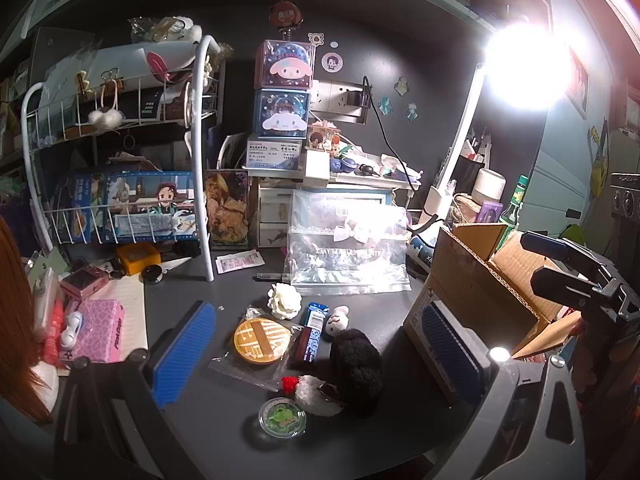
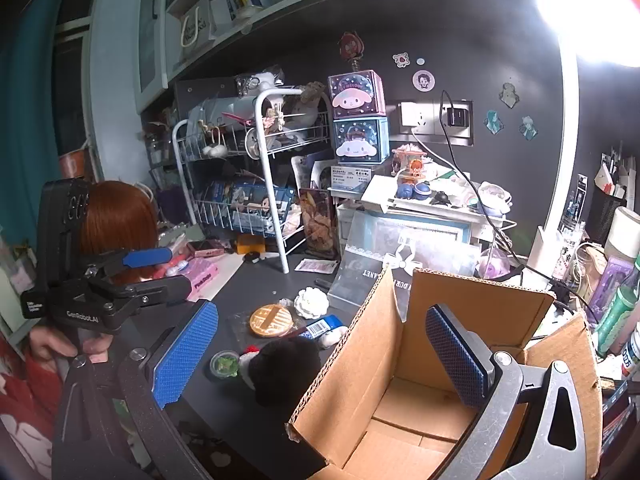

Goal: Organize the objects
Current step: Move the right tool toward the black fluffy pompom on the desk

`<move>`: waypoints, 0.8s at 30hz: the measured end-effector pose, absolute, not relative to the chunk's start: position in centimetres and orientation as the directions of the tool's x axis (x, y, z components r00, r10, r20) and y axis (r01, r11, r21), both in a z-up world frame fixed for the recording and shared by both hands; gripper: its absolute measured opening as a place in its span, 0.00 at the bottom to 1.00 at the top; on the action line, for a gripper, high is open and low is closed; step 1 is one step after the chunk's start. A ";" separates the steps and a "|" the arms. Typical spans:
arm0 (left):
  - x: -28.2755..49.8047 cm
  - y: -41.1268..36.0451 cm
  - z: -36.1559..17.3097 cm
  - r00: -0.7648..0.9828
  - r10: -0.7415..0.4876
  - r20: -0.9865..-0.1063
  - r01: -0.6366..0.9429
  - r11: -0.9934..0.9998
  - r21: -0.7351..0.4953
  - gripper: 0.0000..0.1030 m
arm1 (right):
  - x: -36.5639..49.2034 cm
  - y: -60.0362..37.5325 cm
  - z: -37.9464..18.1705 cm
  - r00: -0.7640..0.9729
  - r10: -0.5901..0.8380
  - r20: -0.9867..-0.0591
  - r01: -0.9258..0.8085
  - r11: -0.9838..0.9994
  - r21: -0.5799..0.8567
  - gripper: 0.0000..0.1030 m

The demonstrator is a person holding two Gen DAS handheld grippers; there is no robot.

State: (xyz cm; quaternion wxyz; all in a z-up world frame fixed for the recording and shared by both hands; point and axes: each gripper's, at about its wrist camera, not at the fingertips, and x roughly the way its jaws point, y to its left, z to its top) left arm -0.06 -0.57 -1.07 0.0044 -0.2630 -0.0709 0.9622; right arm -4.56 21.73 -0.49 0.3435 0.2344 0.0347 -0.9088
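One cardboard box [image 2: 404,344], two stacked character boxes [image 1: 285,90]

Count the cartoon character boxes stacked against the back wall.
2: the pink box sits on top, the blue box directly beneath it. Clutter around them could hide others.

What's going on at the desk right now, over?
Both hand-held grippers, left and right, open, holding nothing. Cardboard box open, looks empty. Black pompom, round badge, white flower loose on desk. Nothing blocking.
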 end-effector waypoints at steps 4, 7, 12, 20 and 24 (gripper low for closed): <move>-0.1 -0.6 -1.1 -0.862 0.048 -0.506 0.027 -0.990 -0.140 0.99 | -4.2 21.7 -0.4 -0.655 -0.612 -0.443 0.644 -0.759 0.097 1.00; 0.0 -0.6 -1.0 -0.861 0.047 -0.506 0.027 -0.990 -0.138 0.99 | -4.2 21.7 -0.4 -0.653 -0.615 -0.443 0.646 -0.757 0.099 1.00; 0.0 -0.5 -1.1 -0.861 0.047 -0.506 0.027 -0.990 -0.138 0.99 | -4.1 21.7 -0.4 -0.653 -0.618 -0.438 0.648 -0.755 0.101 1.00; 0.0 -0.5 -1.1 -0.861 0.047 -0.507 0.027 -0.990 -0.138 0.99 | -3.4 21.5 -0.3 -0.661 -0.621 -0.422 0.652 -0.753 0.087 1.00; 0.1 -0.5 -1.2 -0.860 0.048 -0.507 0.026 -0.990 -0.137 0.99 | -3.3 21.5 -0.3 -0.661 -0.623 -0.418 0.648 -0.755 0.100 1.00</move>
